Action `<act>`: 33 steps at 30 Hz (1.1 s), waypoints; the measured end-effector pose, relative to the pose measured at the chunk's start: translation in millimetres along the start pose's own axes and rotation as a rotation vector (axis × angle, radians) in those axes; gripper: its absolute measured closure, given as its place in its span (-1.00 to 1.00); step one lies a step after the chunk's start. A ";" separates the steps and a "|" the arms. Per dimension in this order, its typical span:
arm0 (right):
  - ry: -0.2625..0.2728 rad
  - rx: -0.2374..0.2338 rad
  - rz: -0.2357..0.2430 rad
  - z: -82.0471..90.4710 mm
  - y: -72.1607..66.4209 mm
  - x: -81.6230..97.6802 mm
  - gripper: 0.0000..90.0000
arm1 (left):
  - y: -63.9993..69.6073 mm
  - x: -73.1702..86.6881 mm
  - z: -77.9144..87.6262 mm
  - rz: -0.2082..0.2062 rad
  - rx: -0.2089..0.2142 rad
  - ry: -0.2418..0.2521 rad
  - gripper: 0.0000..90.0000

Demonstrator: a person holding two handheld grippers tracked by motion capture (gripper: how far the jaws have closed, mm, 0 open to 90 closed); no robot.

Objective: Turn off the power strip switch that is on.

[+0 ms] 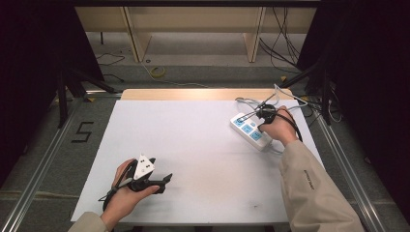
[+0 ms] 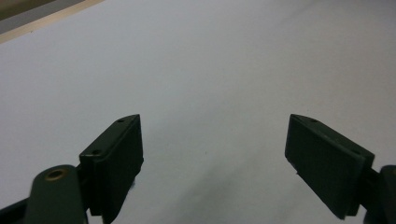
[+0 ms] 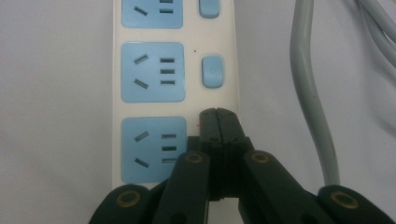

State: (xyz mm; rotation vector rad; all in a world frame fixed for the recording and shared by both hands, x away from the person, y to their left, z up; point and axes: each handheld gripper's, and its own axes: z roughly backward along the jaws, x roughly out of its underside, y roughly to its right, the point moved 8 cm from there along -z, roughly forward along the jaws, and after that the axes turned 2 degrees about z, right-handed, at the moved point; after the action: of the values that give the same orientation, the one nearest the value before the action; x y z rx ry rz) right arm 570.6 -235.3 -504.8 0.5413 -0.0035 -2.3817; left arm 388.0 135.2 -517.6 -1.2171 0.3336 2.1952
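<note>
A white power strip (image 1: 249, 129) with several blue sockets lies at the table's right side, angled toward the far left. In the right gripper view the power strip (image 3: 152, 70) runs up the frame, with a blue rocker switch (image 3: 212, 71) beside its middle socket. My right gripper (image 3: 218, 113) is shut, jaws pressed together with nothing between them. Its tips rest on the strip beside the nearest socket, where they hide that socket's switch. From above, the right gripper (image 1: 261, 124) points down at the strip. My left gripper (image 1: 169, 178) is open over bare white table (image 2: 201, 56), near the front left.
A grey cable (image 3: 308, 93) runs alongside the strip and loops behind it (image 1: 290, 99) toward the table's far right corner. A wooden strip (image 1: 193, 94) edges the far side of the white tabletop (image 1: 193, 145). Floor, cables and frame legs lie beyond.
</note>
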 end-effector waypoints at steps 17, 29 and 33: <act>-0.048 0.015 0.003 -1.5 -1.5 -2.0 1.00 | 0.7 0.1 0.1 -0.002 0.005 -0.001 -0.57; -0.035 0.012 -0.003 -1.2 -1.3 -1.2 1.00 | 0.6 0.2 0.0 0.000 0.006 -0.001 -0.57; -0.029 0.012 -0.004 -1.2 -0.9 -1.2 1.00 | 0.7 0.2 -0.2 -0.003 0.006 -0.002 -0.57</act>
State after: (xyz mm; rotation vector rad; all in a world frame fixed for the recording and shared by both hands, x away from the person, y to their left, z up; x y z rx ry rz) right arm 571.3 -233.7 -505.6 0.5129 -0.0292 -2.3942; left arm 387.6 134.6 -518.0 -1.2112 0.3377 2.1911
